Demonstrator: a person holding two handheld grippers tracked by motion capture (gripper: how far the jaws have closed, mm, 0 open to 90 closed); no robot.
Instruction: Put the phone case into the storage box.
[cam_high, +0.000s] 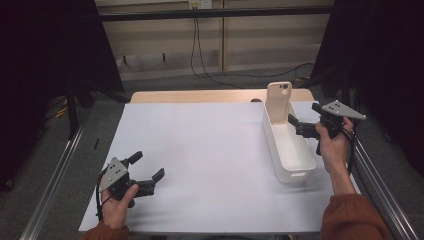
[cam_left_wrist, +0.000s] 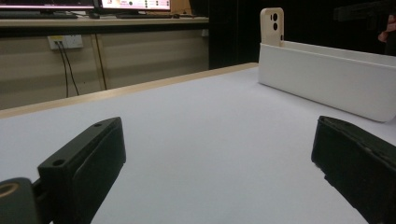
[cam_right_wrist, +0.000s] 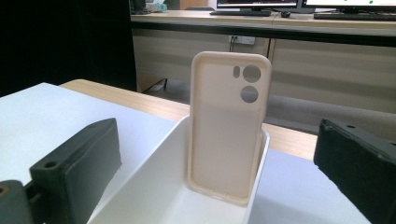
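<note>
Phone case (cam_right_wrist: 229, 128) upright in white bin's (cam_high: 301, 159) far end, right hand-held gripper (cam_high: 296, 126) spread beside it, left hand-held gripper (cam_high: 147, 167) spread, empty

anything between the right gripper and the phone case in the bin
Nothing visible. The right gripper is open at the bin, aimed at the phone case, which stands against the bin's far end wall. The space between the jaws and the case looks free.
</note>
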